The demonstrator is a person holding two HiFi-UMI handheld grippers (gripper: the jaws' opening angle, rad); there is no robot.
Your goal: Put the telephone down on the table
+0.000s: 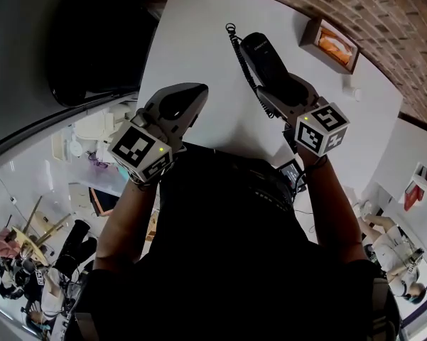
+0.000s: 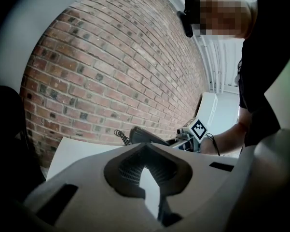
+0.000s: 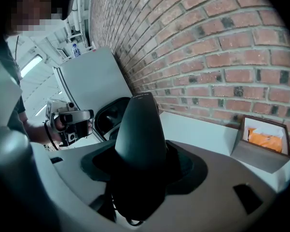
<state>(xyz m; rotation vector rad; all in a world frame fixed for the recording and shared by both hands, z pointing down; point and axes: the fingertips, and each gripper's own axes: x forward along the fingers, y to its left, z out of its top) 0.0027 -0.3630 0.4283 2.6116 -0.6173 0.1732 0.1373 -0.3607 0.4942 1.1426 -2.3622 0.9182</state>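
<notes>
The telephone is a black handset (image 1: 265,57) with a coiled black cord (image 1: 242,61) trailing from its far end. My right gripper (image 1: 280,91) is shut on it and holds it above the white table (image 1: 199,34), pointing toward the brick wall. In the right gripper view the handset (image 3: 140,127) rises from between the jaws of that gripper (image 3: 140,166). My left gripper (image 1: 188,94) hovers at the table's near left, shut and holding nothing. In the left gripper view, past that gripper's jaws (image 2: 147,173), the handset (image 2: 144,135) and cord (image 2: 120,135) show over the table.
A small open box with orange contents (image 1: 332,45) stands at the table's far right by the brick wall (image 1: 384,20). A black chair (image 1: 92,41) sits to the left of the table. The table's near edge lies just under both grippers.
</notes>
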